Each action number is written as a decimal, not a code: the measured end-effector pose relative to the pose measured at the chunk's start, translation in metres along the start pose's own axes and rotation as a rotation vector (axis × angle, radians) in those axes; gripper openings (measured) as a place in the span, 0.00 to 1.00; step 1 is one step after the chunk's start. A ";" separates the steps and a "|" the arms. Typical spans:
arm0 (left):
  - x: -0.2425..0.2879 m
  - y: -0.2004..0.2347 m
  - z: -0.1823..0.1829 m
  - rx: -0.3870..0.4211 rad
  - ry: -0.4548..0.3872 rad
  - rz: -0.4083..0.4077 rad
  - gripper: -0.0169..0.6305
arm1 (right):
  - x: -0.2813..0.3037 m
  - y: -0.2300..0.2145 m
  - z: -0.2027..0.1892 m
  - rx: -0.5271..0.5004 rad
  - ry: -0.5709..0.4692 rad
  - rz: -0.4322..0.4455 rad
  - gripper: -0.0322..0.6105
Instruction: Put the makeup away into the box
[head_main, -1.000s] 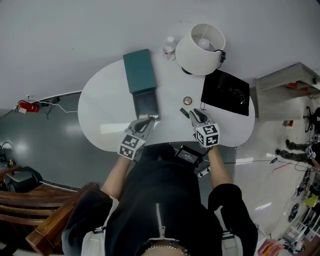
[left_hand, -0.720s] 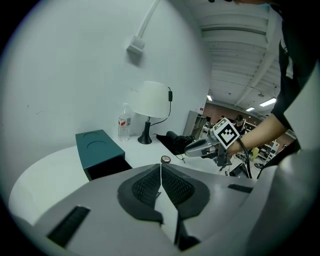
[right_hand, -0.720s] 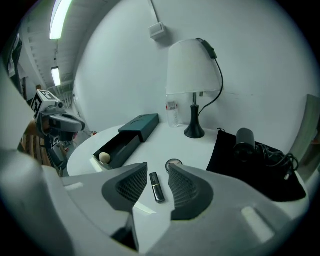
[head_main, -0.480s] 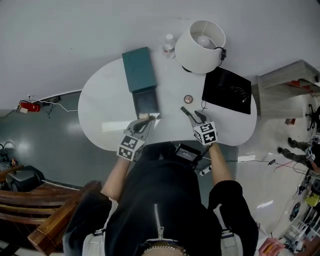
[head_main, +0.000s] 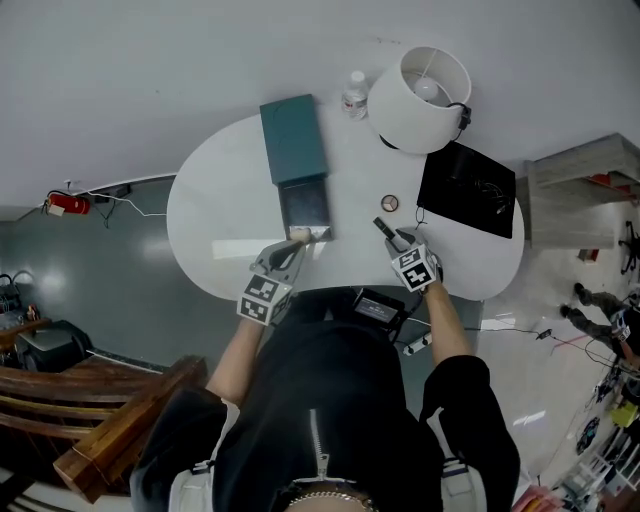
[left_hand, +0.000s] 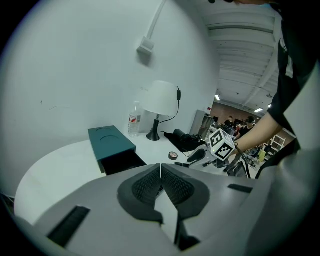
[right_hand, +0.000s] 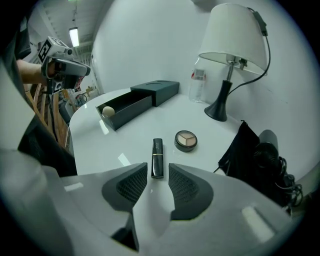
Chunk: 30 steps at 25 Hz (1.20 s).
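On white oval table (head_main: 215, 225), 1 person (head_main: 330, 400) at the near edge, 2 handheld grippers out over it.

- Lamp (head_main: 418, 88): white shade, dark stem, at the far edge toward the right end.
- Black bag (head_main: 465, 188): lies flat at the right end, with a corded dark appliance (right_hand: 270, 147) on it.
- Teal box (head_main: 292, 138): at the far edge, about the middle, long side running toward the near edge. Its drawer (head_main: 305, 205) is pulled out toward the near edge, interior dark.
- Left gripper (left_hand: 160, 167): jaws pressed together, nothing between them. Tip sits at the drawer's front edge, toward its left corner. Contact cannot be made out.
- Right gripper (right_hand: 159, 172): tilted down over the near edge, right of the drawer. Jaws have just been opening and stand apart. Pads press on nothing.
- Water bottle (head_main: 354, 94): upright at the far edge, between box and lamp.
- Lipstick (right_hand: 157, 156): black tube with a metallic band, lying flat on the table, well apart from the drawer. Its near end reaches into the gap between the right gripper's jaw tips and touches neither pad.
- Compact (right_hand: 186, 140): round, 3 shades showing, flat on the table just right of the lipstick's far end, between lipstick and bag.
- Pale round puff (right_hand: 107, 111): inside the drawer, at its front end.
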<state>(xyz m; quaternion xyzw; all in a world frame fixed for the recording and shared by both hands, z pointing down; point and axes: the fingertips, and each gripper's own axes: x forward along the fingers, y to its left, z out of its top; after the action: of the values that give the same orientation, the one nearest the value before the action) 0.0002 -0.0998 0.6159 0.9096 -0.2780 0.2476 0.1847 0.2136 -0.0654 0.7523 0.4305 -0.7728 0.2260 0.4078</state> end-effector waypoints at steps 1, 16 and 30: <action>-0.001 0.002 -0.001 -0.002 0.001 0.004 0.05 | 0.002 0.000 -0.001 -0.010 0.014 -0.002 0.26; -0.007 0.016 -0.001 -0.023 -0.011 0.029 0.05 | 0.004 0.000 0.001 -0.016 0.037 0.011 0.19; -0.016 0.018 -0.002 -0.031 -0.040 0.053 0.05 | -0.013 -0.010 0.043 -0.064 -0.058 -0.021 0.19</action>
<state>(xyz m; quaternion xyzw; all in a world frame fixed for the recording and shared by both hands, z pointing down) -0.0231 -0.1063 0.6121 0.9037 -0.3095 0.2297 0.1867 0.2068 -0.0943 0.7169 0.4316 -0.7866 0.1841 0.4014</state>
